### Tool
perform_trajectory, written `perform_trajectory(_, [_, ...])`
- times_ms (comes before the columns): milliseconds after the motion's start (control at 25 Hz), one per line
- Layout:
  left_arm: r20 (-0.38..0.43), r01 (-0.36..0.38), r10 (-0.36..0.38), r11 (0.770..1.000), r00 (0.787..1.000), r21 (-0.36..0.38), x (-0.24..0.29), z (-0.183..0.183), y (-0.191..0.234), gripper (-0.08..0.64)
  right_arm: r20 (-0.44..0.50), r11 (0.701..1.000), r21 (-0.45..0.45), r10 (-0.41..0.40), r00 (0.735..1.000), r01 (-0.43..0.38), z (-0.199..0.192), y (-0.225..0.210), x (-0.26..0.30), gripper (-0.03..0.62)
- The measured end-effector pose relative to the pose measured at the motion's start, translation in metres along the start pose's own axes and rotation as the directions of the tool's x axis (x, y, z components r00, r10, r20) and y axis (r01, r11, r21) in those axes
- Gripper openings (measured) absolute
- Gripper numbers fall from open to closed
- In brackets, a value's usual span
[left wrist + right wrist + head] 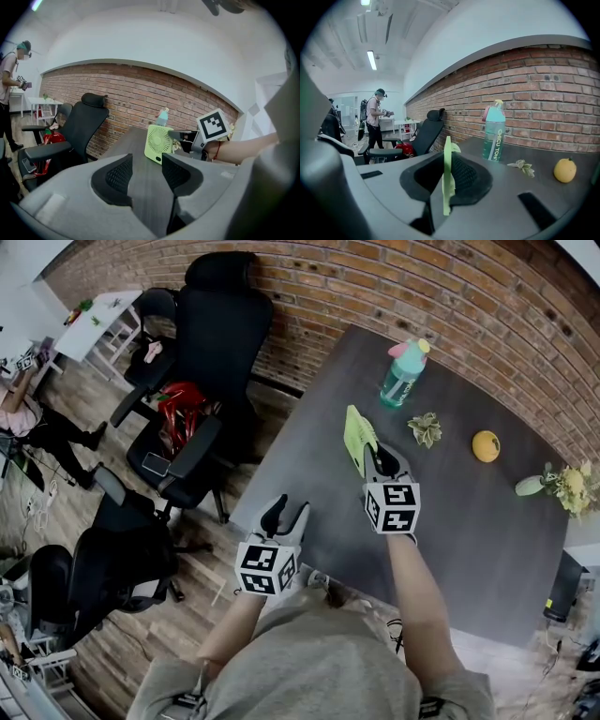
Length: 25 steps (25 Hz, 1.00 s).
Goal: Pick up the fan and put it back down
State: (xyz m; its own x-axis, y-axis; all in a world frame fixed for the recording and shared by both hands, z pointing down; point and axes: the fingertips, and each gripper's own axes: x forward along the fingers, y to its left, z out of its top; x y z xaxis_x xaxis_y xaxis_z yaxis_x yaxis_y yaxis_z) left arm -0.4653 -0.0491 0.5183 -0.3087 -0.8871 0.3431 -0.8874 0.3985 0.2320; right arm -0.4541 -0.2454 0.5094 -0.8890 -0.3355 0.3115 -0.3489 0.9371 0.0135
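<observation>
Work is partway done, I think. My right gripper (379, 458) is squeezed tight on the thin edge of the small light-green square plastic fan (357, 432), low over the dark grey table (469, 521). I cannot tell if the fan is lifted yet. My left gripper (287, 514) hangs near the table edge, jaws apart, holding nothing. Setting the fan down and letting go is left.

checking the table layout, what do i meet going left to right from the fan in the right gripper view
fan → bottle → small plant → yellow fruit
</observation>
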Motion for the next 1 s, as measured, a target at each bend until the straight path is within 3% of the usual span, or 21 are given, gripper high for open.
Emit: perform_trajectory(1000, [-0.001, 0.028, -0.028, 1.0, 1.0, 0.006, -0.006, -0.003, -0.012, 0.199, -0.049, 0.994, 0.085, -0.058, 0.997, 0.062, -0.03, -0.034, -0.02, 0.063])
